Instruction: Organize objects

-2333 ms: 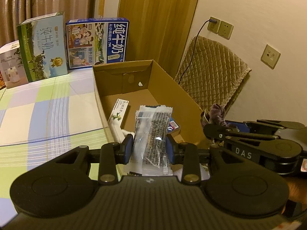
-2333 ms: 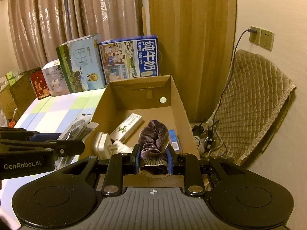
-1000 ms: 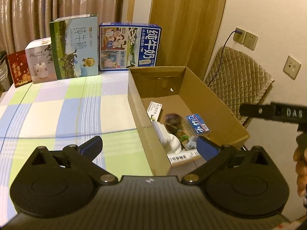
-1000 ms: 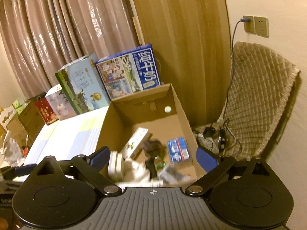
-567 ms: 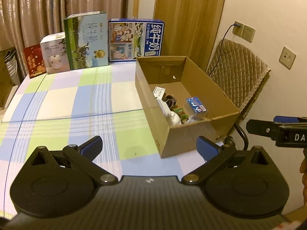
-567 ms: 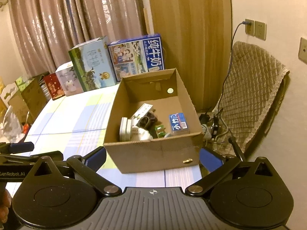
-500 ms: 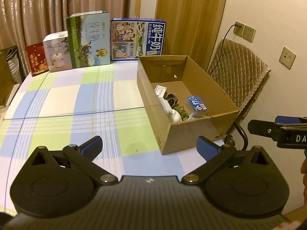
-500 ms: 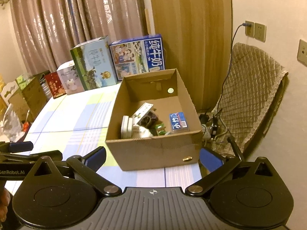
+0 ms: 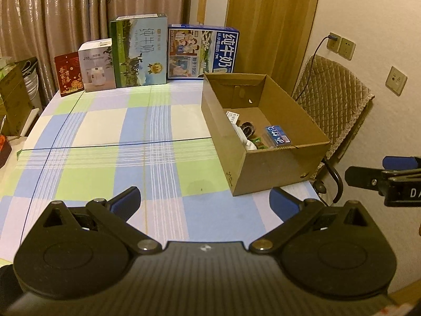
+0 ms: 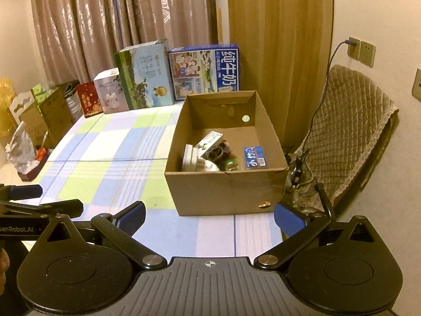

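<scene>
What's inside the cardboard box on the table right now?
The cardboard box holds a blue packet, a small white carton, something dark and a white item. Its near wall hides whatever lies lowest in front.

Warm-lit room: brown curtains (image 9: pixel 65 13), wooden door (image 10: pixel 279 39), quilted chair (image 9: pixel 334 100).

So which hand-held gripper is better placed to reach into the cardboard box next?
Right, probably. The right hand-held gripper faces the cardboard box nearly straight on; from the left hand-held gripper, the box sits off to the right. Both are open and empty.

checked tablecloth (image 9: pixel 110 142), cardboard box (image 9: pixel 265 168), perhaps milk cartons (image 9: pixel 202 51)
</scene>
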Available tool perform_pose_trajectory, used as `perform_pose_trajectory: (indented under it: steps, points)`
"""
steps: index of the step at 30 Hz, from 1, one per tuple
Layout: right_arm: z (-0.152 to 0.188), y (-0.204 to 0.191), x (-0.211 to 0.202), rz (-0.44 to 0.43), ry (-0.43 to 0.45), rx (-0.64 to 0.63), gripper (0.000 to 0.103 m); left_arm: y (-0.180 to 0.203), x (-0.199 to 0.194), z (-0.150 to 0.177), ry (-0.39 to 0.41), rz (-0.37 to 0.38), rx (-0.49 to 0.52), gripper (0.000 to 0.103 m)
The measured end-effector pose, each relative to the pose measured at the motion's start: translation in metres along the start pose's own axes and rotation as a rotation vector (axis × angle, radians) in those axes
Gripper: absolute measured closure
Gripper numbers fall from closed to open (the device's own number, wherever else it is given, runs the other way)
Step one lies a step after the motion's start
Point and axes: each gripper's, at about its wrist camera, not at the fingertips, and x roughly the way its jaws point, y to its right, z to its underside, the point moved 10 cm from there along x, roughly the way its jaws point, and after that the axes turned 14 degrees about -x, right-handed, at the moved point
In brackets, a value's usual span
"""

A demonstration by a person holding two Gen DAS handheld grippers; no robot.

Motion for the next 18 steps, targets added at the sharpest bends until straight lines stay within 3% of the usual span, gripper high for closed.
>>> perform_pose_trajectory:
  steps: [18]
  points:
    - [0.0016,-0.0016,0.0016,0.006,-0.005,-0.011,0.002,-0.0043,-0.003,-0.0027,0.01,0.001,-0.016,0.001]
